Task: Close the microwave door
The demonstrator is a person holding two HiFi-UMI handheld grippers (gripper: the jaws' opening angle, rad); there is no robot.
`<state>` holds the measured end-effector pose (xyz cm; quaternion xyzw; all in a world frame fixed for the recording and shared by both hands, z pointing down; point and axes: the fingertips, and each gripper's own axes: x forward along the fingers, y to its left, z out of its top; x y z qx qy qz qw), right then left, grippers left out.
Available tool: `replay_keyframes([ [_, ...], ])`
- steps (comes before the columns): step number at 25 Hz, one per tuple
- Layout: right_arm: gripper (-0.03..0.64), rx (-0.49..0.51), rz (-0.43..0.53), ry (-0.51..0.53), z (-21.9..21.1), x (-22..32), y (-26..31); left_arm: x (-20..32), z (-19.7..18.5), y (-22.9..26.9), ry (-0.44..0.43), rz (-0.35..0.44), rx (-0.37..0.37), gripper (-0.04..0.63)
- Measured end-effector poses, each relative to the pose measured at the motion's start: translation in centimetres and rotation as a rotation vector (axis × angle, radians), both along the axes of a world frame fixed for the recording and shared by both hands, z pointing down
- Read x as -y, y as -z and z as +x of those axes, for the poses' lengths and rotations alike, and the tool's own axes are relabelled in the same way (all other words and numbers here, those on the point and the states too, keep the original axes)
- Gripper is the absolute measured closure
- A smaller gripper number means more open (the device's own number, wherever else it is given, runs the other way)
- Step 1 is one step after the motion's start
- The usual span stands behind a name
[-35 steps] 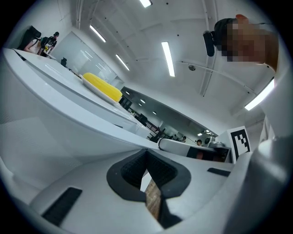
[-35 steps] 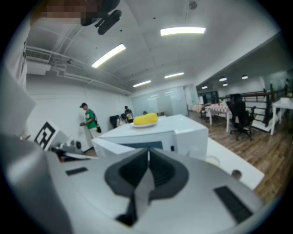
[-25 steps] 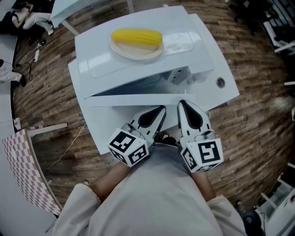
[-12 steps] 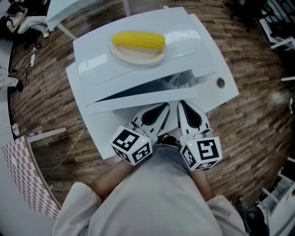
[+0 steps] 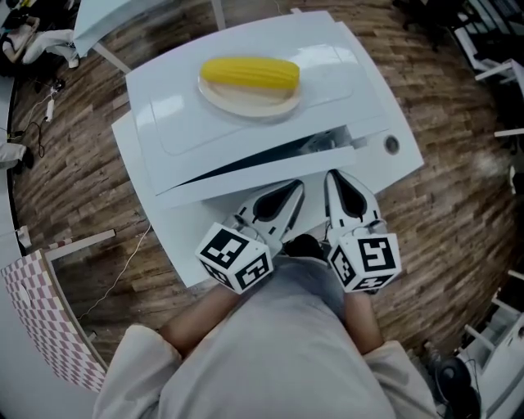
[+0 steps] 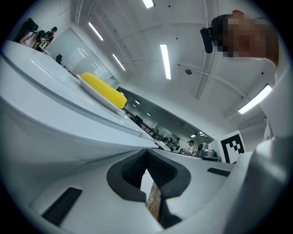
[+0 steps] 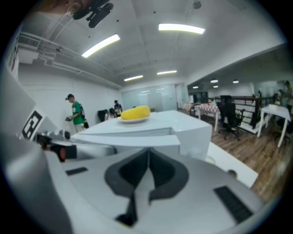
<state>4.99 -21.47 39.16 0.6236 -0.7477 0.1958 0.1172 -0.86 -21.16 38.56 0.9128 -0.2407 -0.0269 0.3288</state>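
A white microwave (image 5: 246, 123) stands on a white table (image 5: 401, 168), with a plate holding a yellow corn cob (image 5: 250, 74) on its top. Its door (image 5: 246, 182) stands slightly ajar; a thin dark wedge of gap widens toward the right end. My left gripper (image 5: 293, 190) is shut and its tip rests against the door's front near the middle. My right gripper (image 5: 333, 177) is shut too and presses on the door nearer its free end. In the right gripper view the door edge (image 7: 137, 139) lies just past the shut jaws, and the corn (image 7: 135, 113) sits above.
The table has a round cable hole (image 5: 392, 146) at its right corner. Wood floor surrounds the table. A checkered panel (image 5: 41, 303) leans at the left, and another white table (image 5: 115, 20) stands at the far left. People stand far off in the gripper views.
The door has swung toward the microwave and the dark gap has narrowed. Both grippers moved forward with it, still shut.
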Motion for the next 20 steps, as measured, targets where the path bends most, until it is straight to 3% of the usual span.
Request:
replay_keyframes([
  [10,0.593,-0.048,-0.008,-0.008,2.0,1.6,-0.3,1.4,-0.4,0.2,0.049,-0.003,0.001,0.575],
  [20,0.594,-0.035,-0.005,0.08,2.6,2.0,-0.4,1.7,1.2,0.2,0.108,-0.004,0.026,0.575],
])
